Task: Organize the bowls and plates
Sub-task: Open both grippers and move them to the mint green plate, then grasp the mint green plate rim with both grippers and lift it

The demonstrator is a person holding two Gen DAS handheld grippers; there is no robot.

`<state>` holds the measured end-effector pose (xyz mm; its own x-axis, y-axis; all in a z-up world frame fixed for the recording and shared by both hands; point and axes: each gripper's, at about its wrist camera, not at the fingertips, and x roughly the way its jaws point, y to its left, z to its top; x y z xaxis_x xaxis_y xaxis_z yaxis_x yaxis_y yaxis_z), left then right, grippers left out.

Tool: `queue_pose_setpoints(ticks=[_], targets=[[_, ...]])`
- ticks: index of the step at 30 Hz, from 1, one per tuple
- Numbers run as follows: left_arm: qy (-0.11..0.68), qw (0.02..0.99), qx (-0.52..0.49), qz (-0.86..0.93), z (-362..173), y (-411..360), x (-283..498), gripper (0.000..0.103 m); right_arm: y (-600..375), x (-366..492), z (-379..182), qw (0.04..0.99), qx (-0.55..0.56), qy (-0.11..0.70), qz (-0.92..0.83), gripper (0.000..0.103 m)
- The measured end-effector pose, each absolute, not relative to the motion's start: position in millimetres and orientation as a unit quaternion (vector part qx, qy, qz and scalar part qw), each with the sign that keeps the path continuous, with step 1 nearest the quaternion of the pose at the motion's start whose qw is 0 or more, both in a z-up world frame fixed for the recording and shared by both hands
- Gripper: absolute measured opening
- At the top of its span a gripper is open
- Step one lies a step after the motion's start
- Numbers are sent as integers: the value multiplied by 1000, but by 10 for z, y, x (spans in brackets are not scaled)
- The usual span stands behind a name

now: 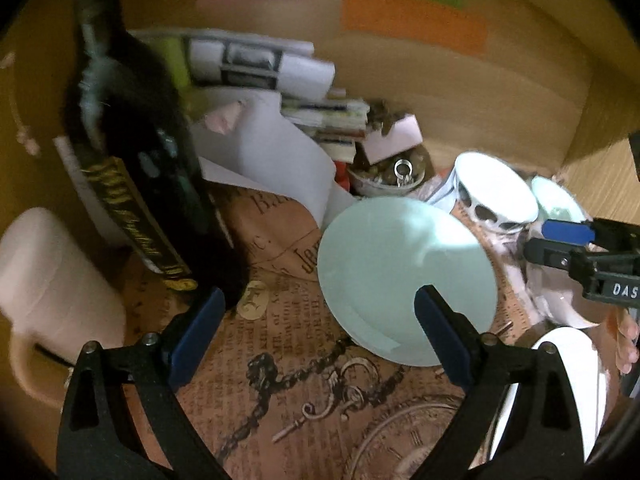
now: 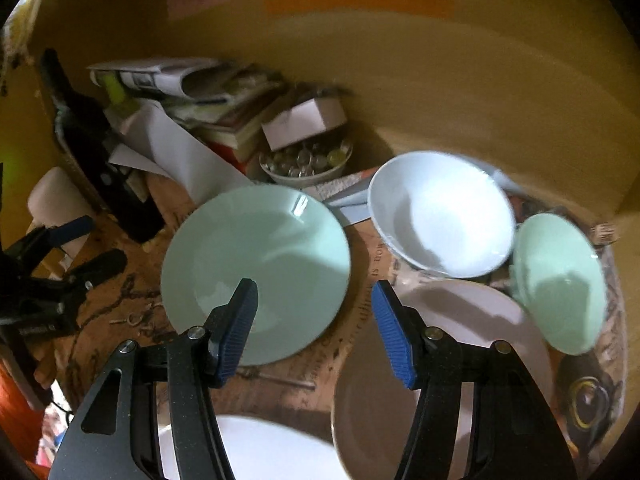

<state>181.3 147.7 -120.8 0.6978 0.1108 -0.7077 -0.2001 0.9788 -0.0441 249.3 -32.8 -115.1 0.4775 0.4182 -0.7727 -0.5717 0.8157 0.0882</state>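
Note:
A pale green plate [image 1: 404,276] [image 2: 256,268] lies on the printed paper-covered table. A white bowl [image 2: 440,212] [image 1: 496,188] stands behind it to the right, with a small green bowl [image 2: 560,280] [image 1: 556,200] beside it. A white plate [image 2: 444,360] lies at the front right and another white plate [image 2: 256,448] at the bottom edge. My left gripper [image 1: 320,336] is open and empty, its right finger over the green plate's near rim. My right gripper [image 2: 316,332] is open and empty, above the gap between the green plate and the white plate; it also shows in the left wrist view [image 1: 560,240].
A dark bottle [image 1: 132,168] and a white jug [image 1: 48,288] stand at the left. A stack of books and papers [image 2: 208,100] and a bowl of glass beads [image 2: 304,160] sit at the back against the wooden wall [image 2: 400,80].

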Motion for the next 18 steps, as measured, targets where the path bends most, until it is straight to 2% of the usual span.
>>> queue_pose_setpoints(ticks=[11,15,18], targets=[[419,901,-84,72,-1531,1674,2185,95,-59,3036,-1448,811,-93,504,282,56],[437,893,-93,61,-1650,1705,2263,76,-1,3110,-1525,804,-100,519,273,51],[445,889,-100,47,-1716,1709,2299,71,21,3168,-1588,793,-95,538,270,51]])
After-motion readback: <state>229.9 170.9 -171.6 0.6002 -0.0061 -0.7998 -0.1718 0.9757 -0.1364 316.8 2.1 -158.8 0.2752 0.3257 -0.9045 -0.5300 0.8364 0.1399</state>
